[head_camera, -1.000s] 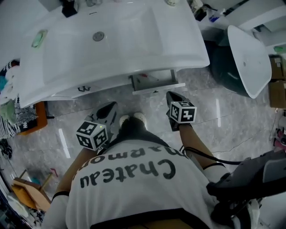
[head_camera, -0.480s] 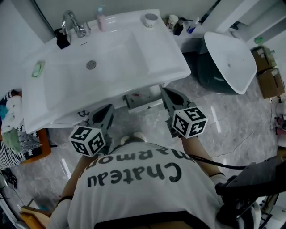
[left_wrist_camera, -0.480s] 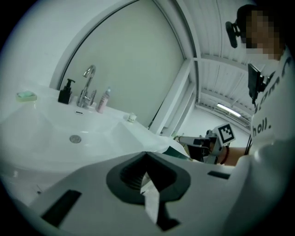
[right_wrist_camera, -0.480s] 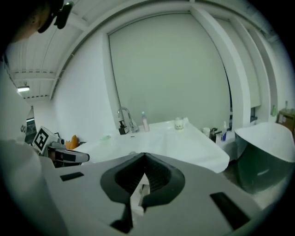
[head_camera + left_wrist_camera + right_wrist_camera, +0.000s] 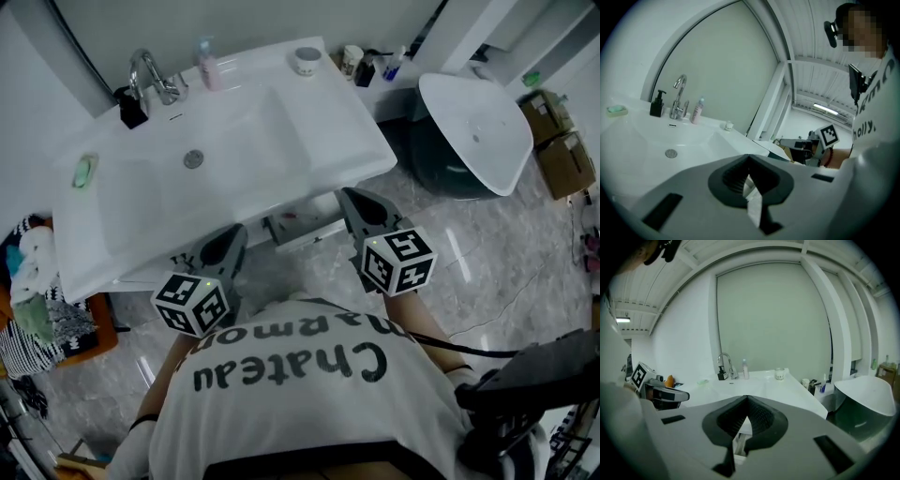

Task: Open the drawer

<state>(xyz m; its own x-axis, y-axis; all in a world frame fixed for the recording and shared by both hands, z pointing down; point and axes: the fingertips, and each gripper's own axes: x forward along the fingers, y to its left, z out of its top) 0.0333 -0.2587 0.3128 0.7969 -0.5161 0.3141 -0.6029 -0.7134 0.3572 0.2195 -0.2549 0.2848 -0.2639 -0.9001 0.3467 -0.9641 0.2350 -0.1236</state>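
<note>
Head view looks down on a white sink [image 5: 323, 159] that stands against the wall. The drawer [image 5: 302, 225] is under the front edge of the sink, close to its middle. It stands pulled out toward the person, and its front panel is clear of the cabinet. What lies inside is too small to tell.

The left gripper [image 5: 232, 239] is held in front of the sink, to the left of the drawer. The right gripper [image 5: 354, 202] is held to the right of the drawer, with its tip near the sink edge. Neither gripper touches the drawer.

Left gripper view shows the left gripper [image 5: 749, 157] with its two jaws pressed together at the tips and nothing pinched between them. Right gripper view shows the same for the right gripper [image 5: 746, 398]: the jaws meet and hold nothing. Both of these views look over the top of the sink.

At the back of the sink stand a tap [image 5: 150, 70], a black soap pump [image 5: 131, 105], a pink bottle [image 5: 203, 61] and a small cup [image 5: 307, 58]. A green soap dish [image 5: 84, 172] lies on the left part. To the right of the sink, well apart from it, an oval white basin [image 5: 473, 122] stands on a dark base, and the floor [image 5: 487, 272] is grey stone. The person wears a white shirt [image 5: 300, 412] with dark letters.
</note>
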